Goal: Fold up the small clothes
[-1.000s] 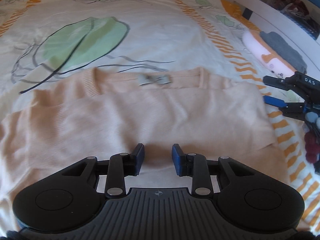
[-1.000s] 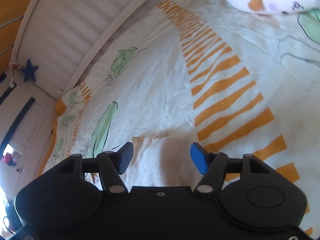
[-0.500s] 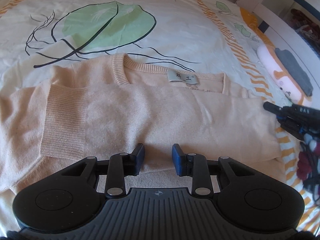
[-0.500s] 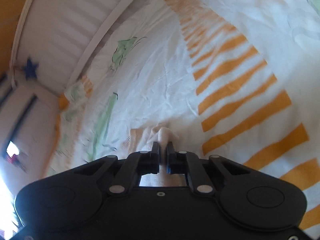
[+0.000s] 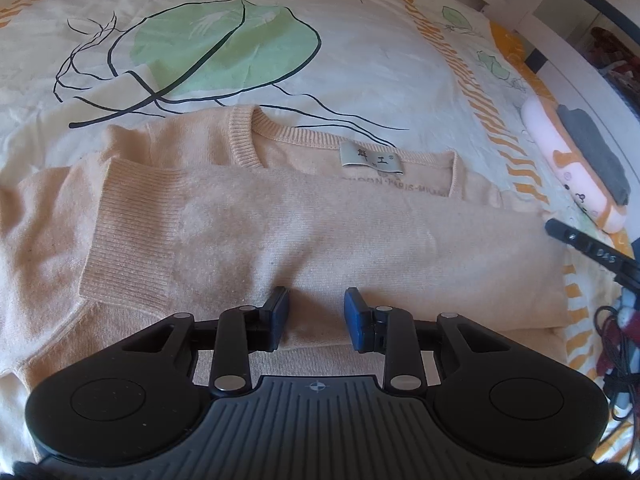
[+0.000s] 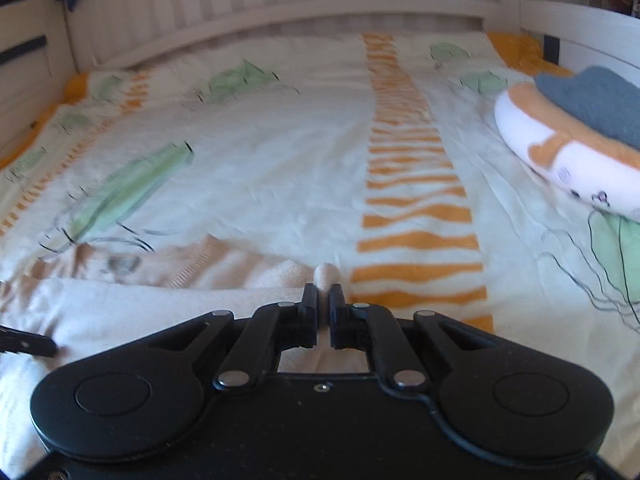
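A peach knit sweater (image 5: 320, 232) lies flat on the bed with its neck label facing up. One sleeve is folded across its chest, with the cuff (image 5: 120, 248) at the left. My left gripper (image 5: 316, 308) is low over the sleeve's near edge. Its blue pads (image 5: 280, 308) stand a little apart, and I see no fabric pinched between them. My right gripper (image 6: 324, 296) is shut on the sweater's (image 6: 160, 292) right edge, and a small nub of fabric pokes out past its tips. In the left wrist view the right gripper (image 5: 556, 228) shows at the sweater's right side.
A cream bedspread (image 5: 360, 60) with green leaves and orange stripes covers the bed. A white-and-orange plush (image 6: 560, 152) with a grey cloth on it lies at the right. The white headboard (image 6: 280, 8) stands at the far end. Dark cables (image 5: 616, 332) hang at the right.
The right jaws went from wide open to shut on the sweater's edge. That wrist then rolled until the bed looks level. The left gripper shifted early on and has since stayed still.
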`<state>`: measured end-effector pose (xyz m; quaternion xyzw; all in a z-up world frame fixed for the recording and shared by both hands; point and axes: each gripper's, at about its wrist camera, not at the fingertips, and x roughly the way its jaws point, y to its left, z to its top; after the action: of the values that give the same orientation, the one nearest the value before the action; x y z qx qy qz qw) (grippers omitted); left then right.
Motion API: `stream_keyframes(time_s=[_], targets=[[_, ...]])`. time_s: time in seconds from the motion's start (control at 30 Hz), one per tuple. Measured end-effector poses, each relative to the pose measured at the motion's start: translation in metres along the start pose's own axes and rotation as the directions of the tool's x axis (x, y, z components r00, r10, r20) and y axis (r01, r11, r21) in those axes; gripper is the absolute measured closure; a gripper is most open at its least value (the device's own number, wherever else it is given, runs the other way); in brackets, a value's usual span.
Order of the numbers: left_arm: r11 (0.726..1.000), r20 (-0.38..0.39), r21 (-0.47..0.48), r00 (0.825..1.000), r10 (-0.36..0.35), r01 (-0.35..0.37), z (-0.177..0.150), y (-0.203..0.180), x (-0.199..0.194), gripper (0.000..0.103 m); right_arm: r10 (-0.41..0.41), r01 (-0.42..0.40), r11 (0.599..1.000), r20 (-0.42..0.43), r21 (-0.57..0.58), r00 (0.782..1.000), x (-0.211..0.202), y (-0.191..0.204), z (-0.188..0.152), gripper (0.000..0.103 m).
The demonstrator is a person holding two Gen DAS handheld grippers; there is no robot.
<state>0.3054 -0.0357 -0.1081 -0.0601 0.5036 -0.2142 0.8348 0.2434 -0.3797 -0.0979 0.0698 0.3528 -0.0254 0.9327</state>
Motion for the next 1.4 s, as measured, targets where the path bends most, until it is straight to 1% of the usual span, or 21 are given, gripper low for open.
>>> stream_keyframes(time_s=[0.1,0.23,0.33,0.43,0.47,0.53,0.6,0.63,0.67,0.7,0.77,0.83,0.97,1.0,1.03,1.1,1.17,1.23,1.3,1.37,1.4], targets=[[1.000,0.001,0.003,1.000,0.000,0.000,0.000,0.000,0.000,0.073,-0.013,0.012,1.000,-0.047,-0.025,0.999,0.017,0.005,-0.006,0.091],[1.000,-0.001,-0.005,1.000,-0.004,0.004,0.000,0.001,-0.001,0.073,-0.045,0.043,0.998,-0.045,-0.049,0.998,0.025,0.006,-0.010,0.091],[1.000,-0.005,-0.010,1.000,-0.004,0.003,0.001,0.000,-0.003,0.073,-0.066,0.065,0.998,-0.039,-0.026,0.997,0.017,0.001,-0.007,0.091],[1.000,-0.008,-0.015,1.000,-0.005,0.005,0.002,0.000,-0.005,0.073,-0.060,0.061,0.998,-0.021,0.024,0.998,0.004,-0.007,-0.005,0.091],[1.000,-0.010,-0.013,1.000,-0.005,0.005,0.002,0.000,-0.005,0.072,-0.075,0.075,0.996,-0.016,0.037,0.997,0.001,-0.010,-0.005,0.091],[1.000,-0.011,-0.015,1.000,-0.005,0.005,0.002,0.000,-0.005,0.072,-0.072,0.072,0.995,-0.007,0.073,0.997,-0.004,-0.017,-0.005,0.089],[1.000,-0.014,-0.015,1.000,-0.005,0.005,0.002,0.000,-0.006,0.072,-0.009,0.007,0.990,0.014,0.139,1.000,-0.010,-0.024,-0.005,0.077],[1.000,-0.016,-0.014,1.000,-0.005,0.004,0.003,0.000,-0.006,0.072,0.012,-0.013,0.989,0.006,0.150,1.000,-0.012,-0.023,-0.004,0.067],[1.000,-0.018,-0.013,1.000,-0.004,0.004,0.003,0.000,-0.006,0.072,0.022,-0.021,0.990,-0.008,0.137,1.000,-0.013,-0.020,-0.004,0.061],[1.000,-0.020,-0.013,1.000,-0.005,0.004,0.003,0.000,-0.005,0.072,0.018,-0.016,0.994,-0.019,0.109,1.000,-0.015,-0.014,-0.005,0.052],[1.000,-0.021,-0.012,1.000,-0.006,0.006,0.003,0.001,-0.005,0.072,0.004,-0.002,0.999,-0.045,0.041,0.999,-0.019,0.000,-0.009,0.045],[1.000,-0.023,-0.015,1.000,-0.010,0.009,0.003,0.002,-0.004,0.072,0.020,-0.020,1.000,-0.068,0.008,0.997,-0.024,0.010,-0.013,0.028],[0.999,-0.024,-0.039,0.999,-0.023,0.022,0.003,0.006,-0.005,0.073,0.056,-0.061,0.995,-0.078,-0.073,0.995,-0.048,0.036,-0.026,0.016],[0.999,-0.025,-0.044,0.999,-0.025,0.024,0.003,0.007,-0.005,0.073,0.062,-0.070,0.992,-0.080,-0.107,0.995,-0.055,0.045,-0.031,0.010],[0.999,-0.026,-0.049,0.999,-0.026,0.025,0.003,0.007,-0.004,0.073,0.062,-0.073,0.988,-0.084,-0.139,0.995,-0.059,0.052,-0.036,0.006],[0.998,-0.027,-0.051,0.999,-0.025,0.024,0.003,0.007,-0.004,0.072,0.025,-0.048,0.973,-0.101,-0.228,0.995,-0.061,0.068,-0.048,0.006],[0.999,-0.026,-0.043,0.999,-0.022,0.021,0.003,0.006,-0.004,0.072,-0.032,-0.007,0.945,-0.113,-0.326,0.993,-0.053,0.082,-0.057,0.006],[0.999,-0.026,-0.035,1.000,-0.018,0.017,0.002,0.005,-0.004,0.072,-0.078,0.038,0.920,-0.087,-0.391,0.993,-0.043,0.088,-0.060,0.007],[1.000,-0.026,-0.019,1.000,-0.012,0.011,0.002,0.004,-0.004,0.072,-0.149,0.109,0.905,-0.067,-0.411,0.987,-0.033,0.087,-0.059,0.007],[1.000,-0.028,-0.015,1.000,-0.007,0.007,0.001,0.003,-0.005,0.073,-0.258,0.219,0.899,-0.054,-0.380,0.965,-0.026,0.072,-0.057,0.007],[1.000,-0.028,-0.011,1.000,-0.006,0.005,0.001,0.003,-0.005,0.073,-0.281,0.243,0.905,-0.061,-0.350,0.958,-0.025,0.063,-0.055,0.007]])
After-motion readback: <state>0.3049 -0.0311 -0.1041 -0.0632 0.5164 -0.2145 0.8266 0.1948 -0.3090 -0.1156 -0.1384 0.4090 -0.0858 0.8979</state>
